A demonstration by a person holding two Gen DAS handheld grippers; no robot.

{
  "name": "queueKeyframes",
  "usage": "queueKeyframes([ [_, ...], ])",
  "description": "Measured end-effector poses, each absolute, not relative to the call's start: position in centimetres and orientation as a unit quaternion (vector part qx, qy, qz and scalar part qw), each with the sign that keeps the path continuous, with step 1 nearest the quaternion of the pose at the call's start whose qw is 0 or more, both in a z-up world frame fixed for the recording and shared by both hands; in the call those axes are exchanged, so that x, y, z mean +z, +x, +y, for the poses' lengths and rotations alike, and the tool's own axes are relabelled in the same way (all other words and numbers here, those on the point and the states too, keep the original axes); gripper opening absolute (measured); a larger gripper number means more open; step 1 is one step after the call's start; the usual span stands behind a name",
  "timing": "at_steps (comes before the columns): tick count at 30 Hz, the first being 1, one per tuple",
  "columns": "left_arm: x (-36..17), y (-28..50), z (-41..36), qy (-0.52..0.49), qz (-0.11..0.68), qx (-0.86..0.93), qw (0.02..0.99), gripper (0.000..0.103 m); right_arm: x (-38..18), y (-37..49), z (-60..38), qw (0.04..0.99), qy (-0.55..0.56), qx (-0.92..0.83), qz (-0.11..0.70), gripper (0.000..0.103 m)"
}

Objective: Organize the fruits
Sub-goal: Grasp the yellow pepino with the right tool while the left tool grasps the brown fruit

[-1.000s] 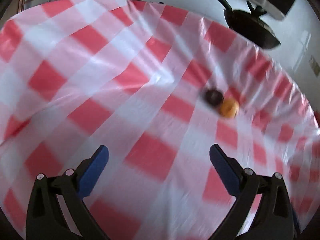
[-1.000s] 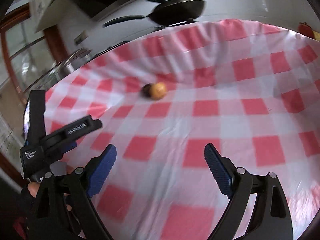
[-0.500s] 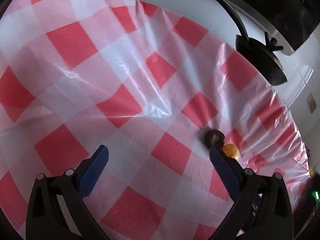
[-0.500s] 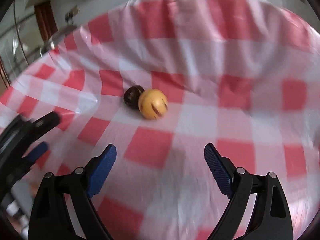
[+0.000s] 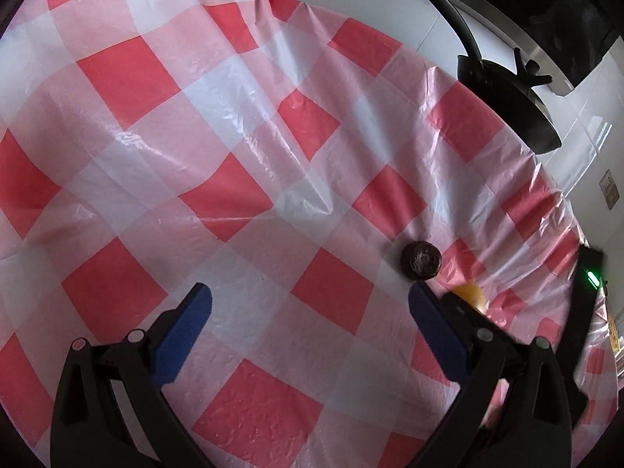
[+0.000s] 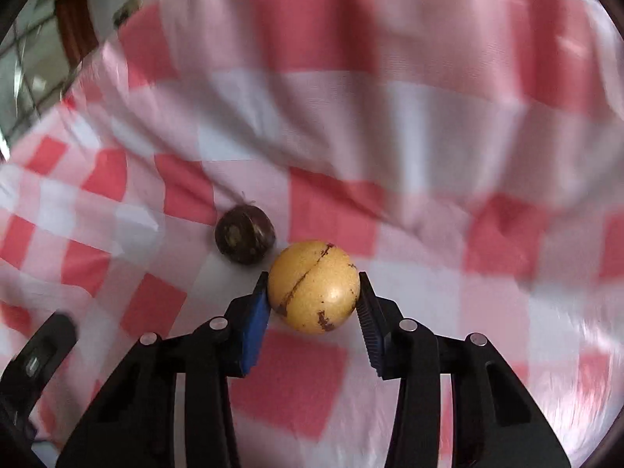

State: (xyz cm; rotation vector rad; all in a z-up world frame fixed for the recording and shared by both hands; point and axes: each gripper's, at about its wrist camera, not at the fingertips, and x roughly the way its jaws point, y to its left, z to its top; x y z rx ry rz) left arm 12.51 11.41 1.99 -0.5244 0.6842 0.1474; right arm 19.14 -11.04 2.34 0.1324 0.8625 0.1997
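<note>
Covering the whole table, red-and-white checked plastic cloth (image 5: 241, 195), wrinkled, nothing else big on it. Black pan (image 5: 518, 105) sits past the far edge of the table, off the cloth, left-wrist view only.

Left gripper (image 5: 308, 312): fingers spread wide, nothing between them, hovering over bare cloth. Right gripper (image 6: 314, 304): fingers narrowed onto the yellow fruit (image 6: 314, 286), both pads touching its sides, fruit dead centre between the tips. Looks like a grip on it, though whether it is off the cloth yet I cannot tell; background is motion-blurred.

Dark fruit (image 6: 245, 238) lies on the cloth just beside the yellow one, up-left of the right fingertips, a thin gap between them or barely touching, hard to say. In the left view the dark fruit (image 5: 421, 260) sits just ahead of the left gripper's right finger (image 5: 436, 327), off to the right of its centre line. Both fruits round, no long axis to align with.

Judgement: left gripper is free and nearer to the dark fruit; it needs to shift right to centre on it.
</note>
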Motion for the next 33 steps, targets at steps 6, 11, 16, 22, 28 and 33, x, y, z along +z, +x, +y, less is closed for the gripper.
queueKeyframes([
  [6, 2.3, 12.6, 10.4, -0.228, 0.334, 0.063, 0.913, 0.101, 2.2, 14.6, -18.6, 0.911, 0.206, 0.032, 0.356, 0.043],
  [11, 2.9, 12.7, 8.5, -0.201, 0.334, 0.041, 0.92, 0.101, 2.4, 14.1, -21.2, 0.917, 0.252, 0.0, 0.31, 0.043],
  [16, 3.3, 16.3, 4.7, -0.161, 0.352, 0.008, 0.922, 0.101, 2.5, 14.6, -22.9, 0.91, 0.294, -0.014, 0.291, 0.043],
  [22, 2.1, 22.8, 0.5, -0.116, 0.401, 0.002, 0.909, 0.101, 2.9, 13.9, -24.2, 0.91, 0.302, -0.012, 0.284, 0.043],
  [28, 0.8, 25.7, -0.5, -0.086, 0.431, 0.024, 0.898, 0.061, 3.1, 14.5, -23.0, 0.917, 0.28, -0.006, 0.284, 0.043],
  [33, 2.4, 23.3, 0.4, -0.087, 0.387, 0.022, 0.918, 0.042, 3.2, 14.3, -22.6, 0.921, 0.27, -0.003, 0.282, 0.043],
])
